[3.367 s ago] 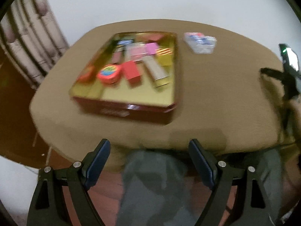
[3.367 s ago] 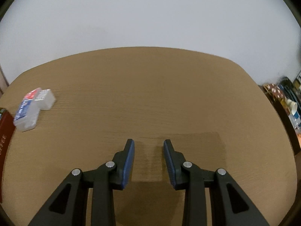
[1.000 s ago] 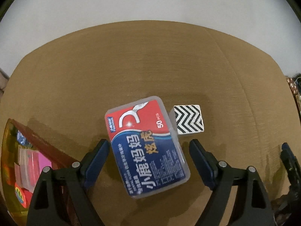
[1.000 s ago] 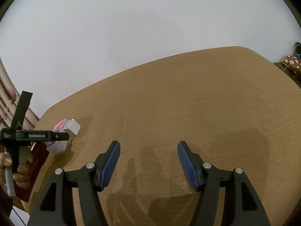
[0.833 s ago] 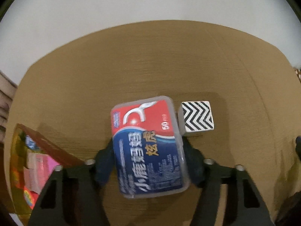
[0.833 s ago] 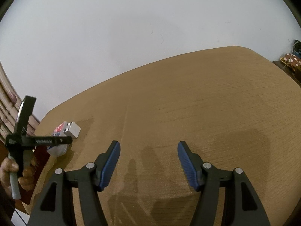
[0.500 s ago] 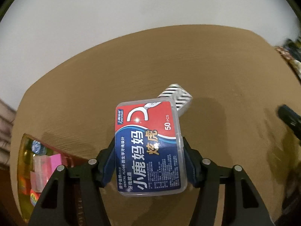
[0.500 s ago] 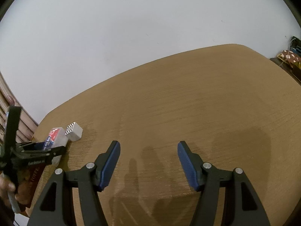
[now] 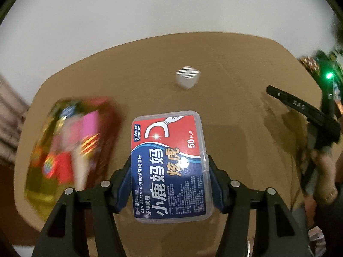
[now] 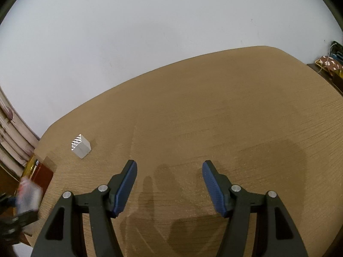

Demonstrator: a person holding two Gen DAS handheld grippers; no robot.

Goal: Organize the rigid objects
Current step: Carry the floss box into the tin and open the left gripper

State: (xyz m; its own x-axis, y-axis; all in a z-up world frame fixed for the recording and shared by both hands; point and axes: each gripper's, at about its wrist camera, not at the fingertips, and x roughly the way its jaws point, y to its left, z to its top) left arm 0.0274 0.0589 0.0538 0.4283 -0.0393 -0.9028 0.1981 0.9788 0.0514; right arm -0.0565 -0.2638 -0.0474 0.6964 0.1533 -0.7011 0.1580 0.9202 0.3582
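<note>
The wooden table [image 10: 214, 111] carried a red tin [image 9: 64, 143], blurred, at the left. The left gripper [image 9: 169, 175] pinched the dental floss box [image 9: 169, 165] between both pads, lifted clear of the tabletop. The right gripper [image 10: 169, 184] stood spread, nothing between its fingers. A small chevron-patterned cube [image 9: 187, 77] rested apart on the table.

I see my left gripper [image 9: 169, 180] clamped on the clear plastic floss box [image 9: 170, 165] at lower centre | blurred red tin [image 9: 70, 141] left | white zigzag-patterned cube [image 9: 188, 77] upper centre on tan table [image 9: 235, 68]
</note>
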